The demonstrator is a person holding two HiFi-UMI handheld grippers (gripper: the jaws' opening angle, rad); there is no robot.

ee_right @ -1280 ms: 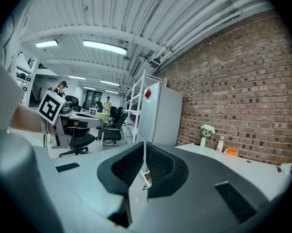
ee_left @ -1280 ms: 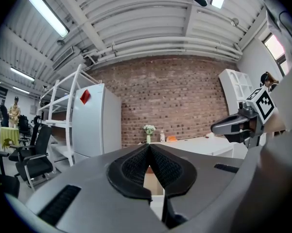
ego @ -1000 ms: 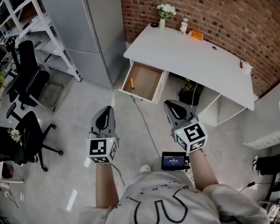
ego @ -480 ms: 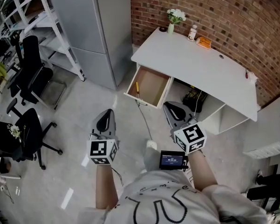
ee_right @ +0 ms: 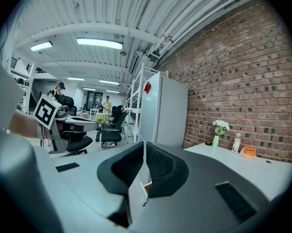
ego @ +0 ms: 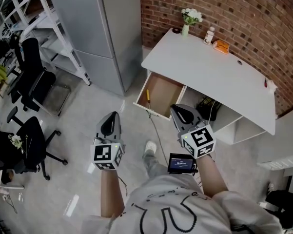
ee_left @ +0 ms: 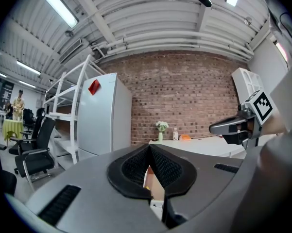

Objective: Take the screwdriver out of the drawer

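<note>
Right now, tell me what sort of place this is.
Probably an industrial-style office or lab: a bare brick wall, a white desk, black office chairs and white metal shelving on a concrete-looking floor.

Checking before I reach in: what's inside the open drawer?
In the drawer, a yellow-handled screwdriver lies by the left wall; otherwise bare wood. Any part under the desktop is hidden.

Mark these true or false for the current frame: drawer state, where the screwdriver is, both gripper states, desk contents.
1. The drawer is open. True.
2. The screwdriver lies in the drawer. True.
3. The right gripper grips the screwdriver. False: its jaws are together on nothing.
4. The left gripper has its jaws wide apart. False: they are together, empty.
5. A vase of flowers stands on the desk. True.
</note>
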